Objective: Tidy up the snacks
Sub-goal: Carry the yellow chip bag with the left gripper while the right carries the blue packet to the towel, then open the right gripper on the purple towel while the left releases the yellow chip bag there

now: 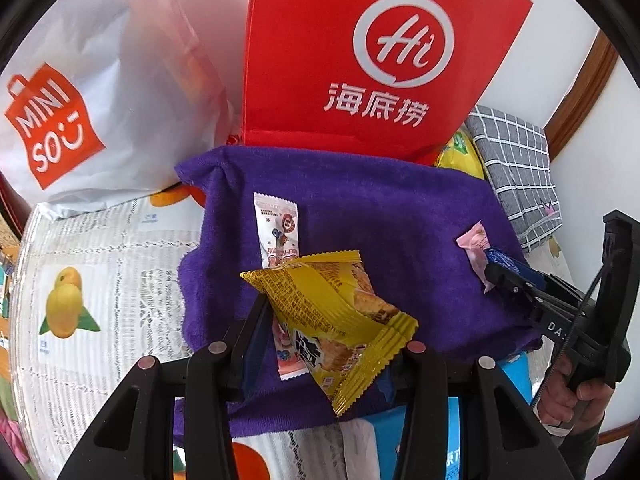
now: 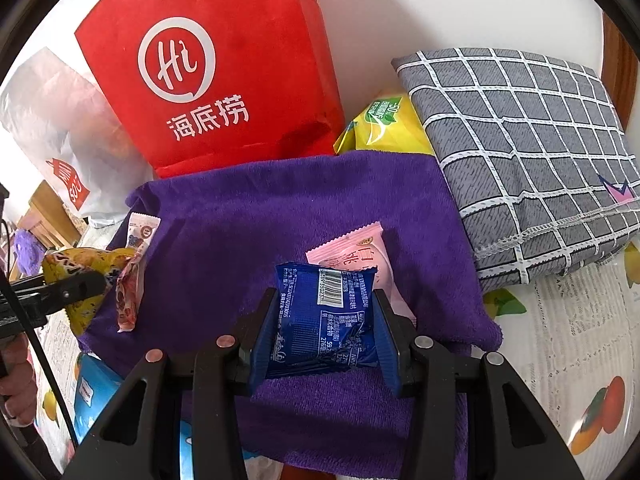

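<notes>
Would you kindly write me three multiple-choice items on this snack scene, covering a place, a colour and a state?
1. The pink packet lies on:
A. the purple towel
B. the checked cushion
C. the red bag

2. The right gripper grips a packet that is:
A. yellow
B. blue
C. green

3. The left gripper is:
A. open and empty
B. out of view
C. shut on the yellow packet

Answers: 1 A, it rests flat on the towel; 2 B, the blue packet sits between its fingers; 3 C, both fingers pinch the wrapper.
</notes>
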`<state>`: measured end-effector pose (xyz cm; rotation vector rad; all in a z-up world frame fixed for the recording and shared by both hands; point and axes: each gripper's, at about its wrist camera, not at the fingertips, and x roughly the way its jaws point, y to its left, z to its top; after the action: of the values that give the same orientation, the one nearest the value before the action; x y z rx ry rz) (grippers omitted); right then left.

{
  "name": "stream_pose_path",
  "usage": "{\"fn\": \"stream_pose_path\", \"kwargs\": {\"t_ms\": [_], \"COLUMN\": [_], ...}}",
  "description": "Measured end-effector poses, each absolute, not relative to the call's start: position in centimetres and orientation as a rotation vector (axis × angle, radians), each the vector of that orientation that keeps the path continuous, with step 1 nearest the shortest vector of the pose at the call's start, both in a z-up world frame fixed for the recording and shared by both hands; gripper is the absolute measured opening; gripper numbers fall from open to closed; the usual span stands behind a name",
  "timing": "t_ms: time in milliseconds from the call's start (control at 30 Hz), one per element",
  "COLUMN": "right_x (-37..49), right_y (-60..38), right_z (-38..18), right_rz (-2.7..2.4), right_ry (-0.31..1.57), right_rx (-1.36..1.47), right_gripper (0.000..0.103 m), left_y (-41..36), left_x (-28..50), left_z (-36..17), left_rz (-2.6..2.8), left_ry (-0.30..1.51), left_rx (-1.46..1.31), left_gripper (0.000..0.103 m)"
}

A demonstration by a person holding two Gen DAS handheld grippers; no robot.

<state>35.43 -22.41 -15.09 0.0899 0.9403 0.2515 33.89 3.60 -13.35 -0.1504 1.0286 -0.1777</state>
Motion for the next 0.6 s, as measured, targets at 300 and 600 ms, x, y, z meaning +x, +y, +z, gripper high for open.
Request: {"fn": "stream_pose_path", "kwargs": {"t_ms": [300,600], "right_x": [35.5,35.7], "right_y": [-22.5,-22.6], "right_z": [-15.2,-15.2], "right_rz": [0.264,0.27], "right_ry": [0.949,0.953], "right_rx": [0.081,0.077], "right_gripper": [0.045,0.046], "left_y": [3.1,2.4], "left_x": [34.6,35.4], "left_z": [-14.6,-14.7], "left_rz": [-0.196,-0.22], "left_ry": [1.063,1.049], "left_rx": [-0.142,-0.16], "left_gripper": [0.043,0.043]}}
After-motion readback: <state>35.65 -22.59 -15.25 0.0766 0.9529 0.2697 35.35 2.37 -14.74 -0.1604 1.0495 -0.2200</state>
